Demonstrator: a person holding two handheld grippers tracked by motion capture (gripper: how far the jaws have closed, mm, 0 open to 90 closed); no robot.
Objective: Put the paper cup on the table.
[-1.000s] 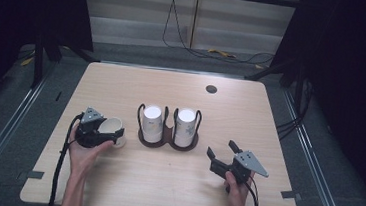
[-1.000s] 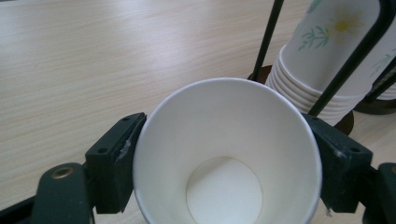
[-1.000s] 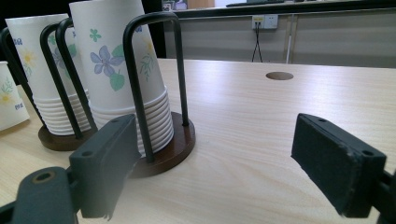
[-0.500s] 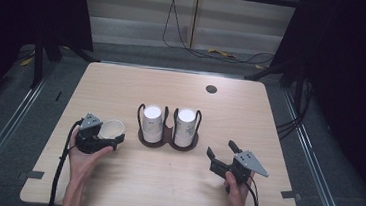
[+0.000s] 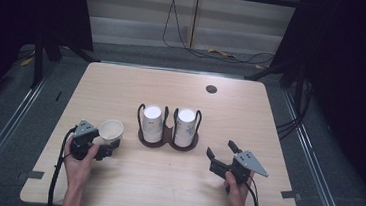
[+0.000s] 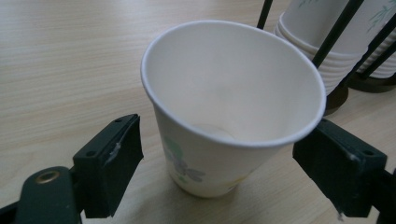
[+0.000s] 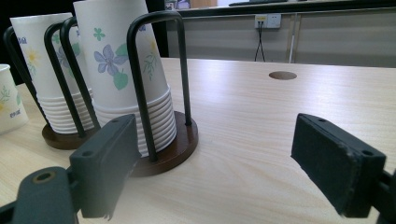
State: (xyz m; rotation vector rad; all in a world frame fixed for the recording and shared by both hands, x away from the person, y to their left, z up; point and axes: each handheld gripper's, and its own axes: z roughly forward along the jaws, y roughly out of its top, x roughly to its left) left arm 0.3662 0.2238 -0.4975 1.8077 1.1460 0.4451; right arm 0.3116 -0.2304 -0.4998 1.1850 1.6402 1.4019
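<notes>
White paper cup w/ flower print [image 6: 219, 116] stands upright on the pale wood table [image 5: 250, 114], mouth up, just left of the dark wire two-slot cup rack [image 5: 168, 129] that holds two upside-down cup stacks [image 5: 152, 123]. Left gripper [image 5: 110, 142] sits around the cup w/ jaws spread wide; they've just been opening, and in the left gripper view both black pads [image 6: 109, 170] stand clear of the cup wall w/ gaps either side, so nothing is held, cup rests on its own. Right gripper [image 5: 221, 155] hovers low on the right of the rack, jaws wide, nothing between them. Looks like the cup has been set down and the release is done. Risks from here, imo: cup is light and empty, so if the left gripper backs out crooked, a pad could clip the flared rim and tip or drag it. Cup also stands near the rack's wire posts; a sideways nudge could knock it against them. A straight pull back along the jaws' line should avoid both.
</notes>
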